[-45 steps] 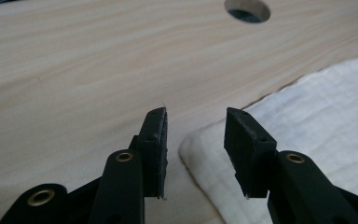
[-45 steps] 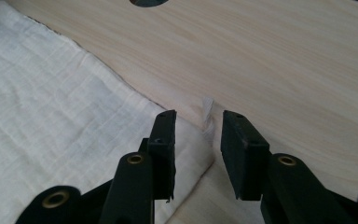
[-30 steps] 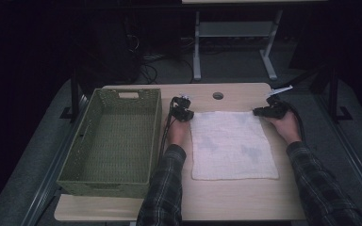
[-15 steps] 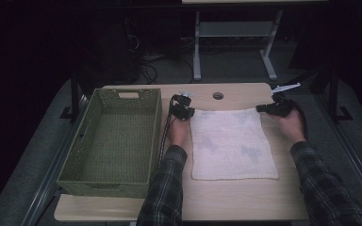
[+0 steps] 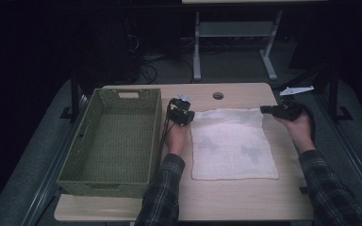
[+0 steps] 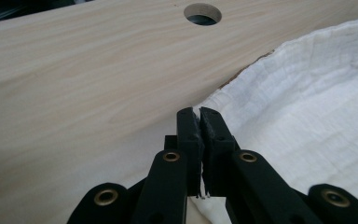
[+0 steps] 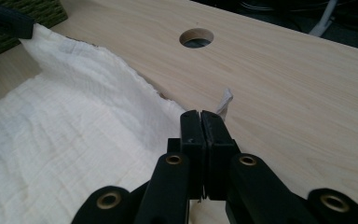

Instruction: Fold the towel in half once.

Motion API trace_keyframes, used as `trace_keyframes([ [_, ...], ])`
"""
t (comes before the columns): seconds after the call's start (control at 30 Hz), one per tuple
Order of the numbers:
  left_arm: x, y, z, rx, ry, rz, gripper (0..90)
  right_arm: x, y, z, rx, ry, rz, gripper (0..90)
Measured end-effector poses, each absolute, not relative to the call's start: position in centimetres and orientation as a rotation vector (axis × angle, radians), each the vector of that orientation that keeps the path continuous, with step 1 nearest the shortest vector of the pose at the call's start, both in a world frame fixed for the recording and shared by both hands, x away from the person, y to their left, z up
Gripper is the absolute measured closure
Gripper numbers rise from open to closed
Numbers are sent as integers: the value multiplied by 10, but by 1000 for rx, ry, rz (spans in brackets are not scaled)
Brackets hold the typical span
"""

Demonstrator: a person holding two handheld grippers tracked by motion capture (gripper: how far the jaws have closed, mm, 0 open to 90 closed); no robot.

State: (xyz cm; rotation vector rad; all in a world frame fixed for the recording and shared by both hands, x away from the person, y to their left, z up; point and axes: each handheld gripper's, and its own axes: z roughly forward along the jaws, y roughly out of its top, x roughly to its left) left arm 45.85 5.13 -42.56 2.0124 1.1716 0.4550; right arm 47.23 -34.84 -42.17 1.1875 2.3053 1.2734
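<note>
A white cloth (image 5: 233,146) lies spread flat on the light wooden table (image 5: 235,197). My left gripper (image 5: 190,115) is at the cloth's far left corner, and in the left gripper view its jaws (image 6: 200,113) are shut on the cloth's (image 6: 307,116) edge. At the far right corner is my right gripper (image 5: 264,109). In the right gripper view it (image 7: 200,114) is shut on that corner, and a small tip of cloth (image 7: 225,99) pokes out past the jaws. Between the two grippers the far edge of the cloth (image 7: 51,140) is slightly raised.
A green woven basket (image 5: 108,181) stands empty along the table's left side, close to my left hand. A round cable hole (image 5: 218,95) sits in the tabletop just beyond the cloth. Behind the table, the metal legs of another table (image 5: 197,52) stand on the dark floor.
My right hand and gripper have shifted slightly to the right with the cloth's corner. The left gripper has stayed at its corner.
</note>
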Motion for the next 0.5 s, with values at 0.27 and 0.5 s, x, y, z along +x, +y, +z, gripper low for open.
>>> trace_keyframes([
  [0.27,434,54,-419,1996,1143,452,868,451,-356,-422,1174,2302,1287,884],
  [0.5,411,56,-420,1990,1131,464,869,430,-363,-417,1169,2272,1312,884],
])
